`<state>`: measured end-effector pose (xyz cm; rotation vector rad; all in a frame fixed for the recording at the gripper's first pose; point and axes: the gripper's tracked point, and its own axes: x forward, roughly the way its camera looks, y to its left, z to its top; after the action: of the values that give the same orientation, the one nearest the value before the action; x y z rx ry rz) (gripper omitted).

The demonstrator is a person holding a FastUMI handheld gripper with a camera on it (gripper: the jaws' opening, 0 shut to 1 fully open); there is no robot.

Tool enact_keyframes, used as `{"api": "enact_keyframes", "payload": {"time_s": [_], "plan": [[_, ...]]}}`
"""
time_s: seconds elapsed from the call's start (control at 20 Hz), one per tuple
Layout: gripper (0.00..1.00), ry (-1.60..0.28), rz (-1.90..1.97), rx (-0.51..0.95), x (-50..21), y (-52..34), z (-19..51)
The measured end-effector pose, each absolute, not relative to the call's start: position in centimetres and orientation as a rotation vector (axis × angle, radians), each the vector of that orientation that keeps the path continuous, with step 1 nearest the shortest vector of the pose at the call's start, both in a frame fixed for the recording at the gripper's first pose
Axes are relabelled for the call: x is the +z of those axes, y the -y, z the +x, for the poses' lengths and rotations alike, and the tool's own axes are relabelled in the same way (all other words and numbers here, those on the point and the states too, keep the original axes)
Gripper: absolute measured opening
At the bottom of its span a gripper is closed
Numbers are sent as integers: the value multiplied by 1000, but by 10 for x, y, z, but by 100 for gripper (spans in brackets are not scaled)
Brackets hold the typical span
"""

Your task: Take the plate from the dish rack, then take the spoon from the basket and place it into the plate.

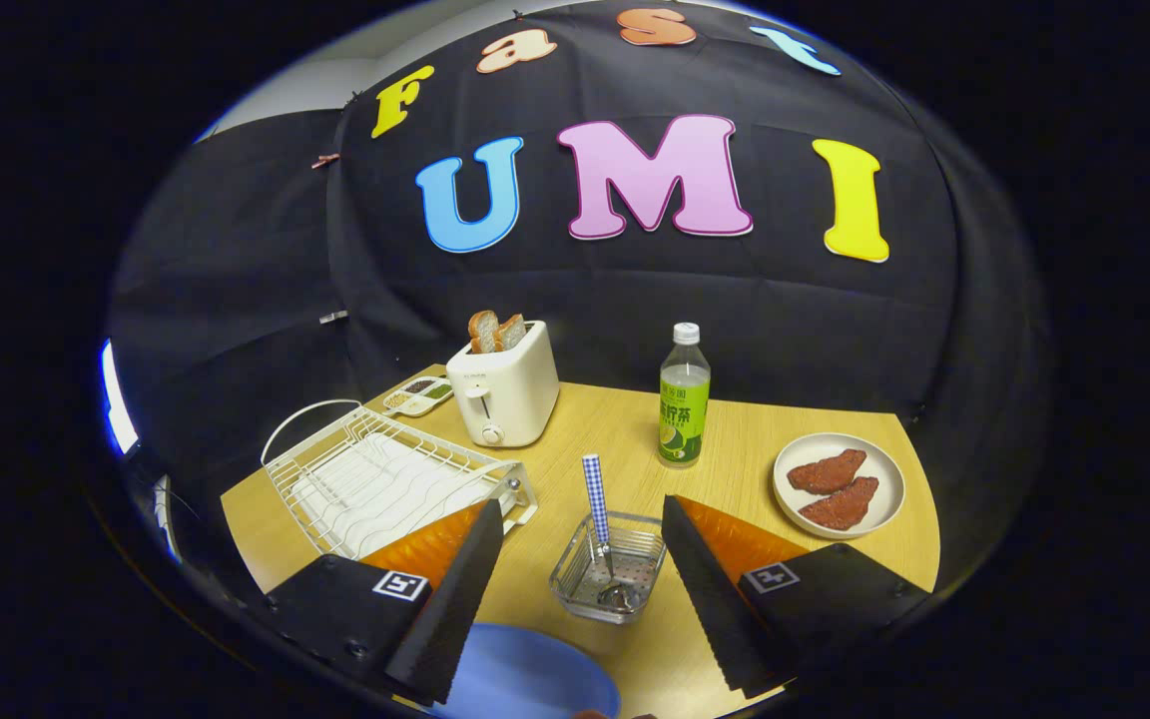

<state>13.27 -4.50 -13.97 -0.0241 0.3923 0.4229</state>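
A blue plate (525,679) lies flat on the wooden table, close under the gripper and near the left finger. Just ahead, between the two fingers, stands a small clear mesh basket (575,584). A spoon (599,519) with a blue checked handle leans upright in the basket, its bowl down at the bottom. The gripper (575,589) hovers above the table with its jaws wide apart and nothing held. A white wire dish rack (375,479) sits to the left, beyond the left finger, with no plate in it.
A white toaster (503,394) with bread slices stands behind the rack, a small condiment tray (417,395) beside it. A green-labelled bottle (684,399) stands beyond the basket. A white plate with two pieces of red meat (839,485) lies to the right.
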Motion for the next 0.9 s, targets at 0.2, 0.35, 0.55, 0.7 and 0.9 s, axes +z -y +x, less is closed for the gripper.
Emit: {"api": "enact_keyframes", "payload": {"time_s": [0.2, 0.35, 0.55, 0.7, 0.9], "plan": [[98, -389, -80, 423, -147, 30, 165], [98, -433, -95, 414, -166, 23, 189], [82, -511, -110, 398, -197, 16, 211], [74, -536, -132, 393, -210, 11, 223], [53, -574, -127, 365, -225, 9, 234]]}}
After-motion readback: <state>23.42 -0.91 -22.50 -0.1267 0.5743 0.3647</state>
